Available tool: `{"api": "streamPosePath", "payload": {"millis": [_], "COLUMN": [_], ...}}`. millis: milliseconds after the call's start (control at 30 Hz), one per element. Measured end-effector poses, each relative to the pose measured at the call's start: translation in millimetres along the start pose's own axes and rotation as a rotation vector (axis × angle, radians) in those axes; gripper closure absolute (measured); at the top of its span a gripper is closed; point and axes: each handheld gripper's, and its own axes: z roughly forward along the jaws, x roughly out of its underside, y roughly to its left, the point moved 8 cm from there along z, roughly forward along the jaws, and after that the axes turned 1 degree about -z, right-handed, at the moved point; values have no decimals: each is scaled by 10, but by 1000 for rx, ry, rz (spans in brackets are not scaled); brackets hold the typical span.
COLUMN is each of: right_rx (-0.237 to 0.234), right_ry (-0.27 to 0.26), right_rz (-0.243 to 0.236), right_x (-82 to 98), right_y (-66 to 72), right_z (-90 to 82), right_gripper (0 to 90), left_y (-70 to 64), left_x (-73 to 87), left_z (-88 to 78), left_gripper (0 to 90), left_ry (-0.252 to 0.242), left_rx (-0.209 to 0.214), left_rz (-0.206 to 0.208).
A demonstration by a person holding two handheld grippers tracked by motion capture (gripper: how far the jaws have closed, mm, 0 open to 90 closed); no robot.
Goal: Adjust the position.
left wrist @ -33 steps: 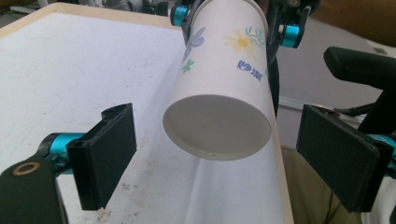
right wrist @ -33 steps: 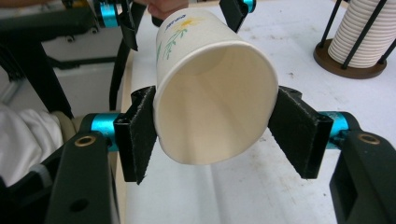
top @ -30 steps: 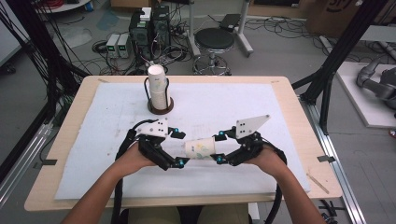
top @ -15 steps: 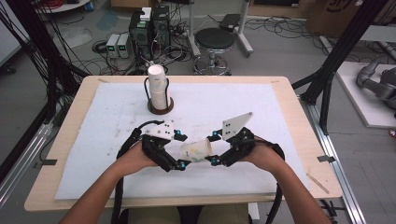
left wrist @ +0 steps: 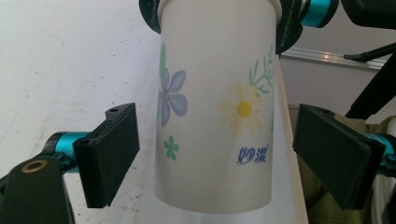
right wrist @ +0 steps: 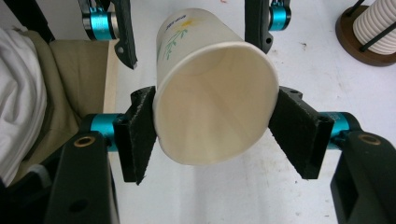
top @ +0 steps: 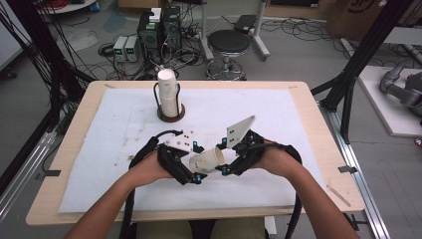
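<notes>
The paper cup (top: 208,160) hangs on its side above the white mat (top: 298,124), in front of the cup stack (top: 168,97) and well apart from it. To its left, our left gripper (left wrist: 215,154) has just been closing, yet its pads stand clear of the cup's base. To its right, our right gripper (right wrist: 217,133) clamps the rim. We judge that harder squeezing would crumple the thin wall; a crooked left grab could knock it loose.
</notes>
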Motion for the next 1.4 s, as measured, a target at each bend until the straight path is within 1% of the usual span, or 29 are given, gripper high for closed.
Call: {"api": "streamPosePath", "payload": {"millis": [67,133,300,567,633,667,733,767,833,867,967,1100,1167,1200,1233,1267,1333,1367,1400], "right_rx": [-8,-9,-14,-24,-24,-27,-32,-36,-38,-37,-41,-49,-46,-40,-33,-24,-6,11,18], "right_ry": [16,31,75,115,120,124,124,127,128,129,127,125,114,97,70,35,-23,-62,-107], "right_rz": [-10,-9,-23,-35,-41,-38,-41,-40,-46,-46,-50,-43,-38,-29,-19,-1,20,31,52], "right_x": [-16,-29,-49,-53,-49,-47,-49,-49,-53,-54,-59,-68,-79,-90,-111,-135,-166,-180,-190], "right_y": [2,4,6,17,20,29,35,41,48,51,51,61,56,53,44,32,-1,-23,-35], "right_z": [3,9,36,74,82,87,95,98,107,113,122,121,117,109,95,74,18,-12,-44], "right_gripper": [346,346,346,345,344,345,345,345,344,345,345,336,311,288,258,240,217,214,208], "left_y": [0,4,-2,-4,-7,-5,-4,-1,-19,-19,-25,-26,-13,-4,1,12,34,42,55], "left_x": [3,3,15,15,18,19,26,34,39,40,48,49,44,46,51,57,76,89,104], "left_z": [6,16,53,100,109,113,123,123,133,139,143,139,130,125,118,108,78,65,48], "left_gripper": [148,149,170,217,228,245,270,294,334,354,359,368,368,368,368,368,365,361,357], "left_ry": [9,10,35,67,74,77,82,90,91,93,100,101,91,85,78,68,44,27,13], "left_rx": [1,1,12,29,33,36,38,42,58,57,60,57,45,39,38,34,24,20,11], "left_rz": [-1,2,11,14,10,12,5,13,11,16,14,23,22,19,12,9,-12,-25,-35]}}
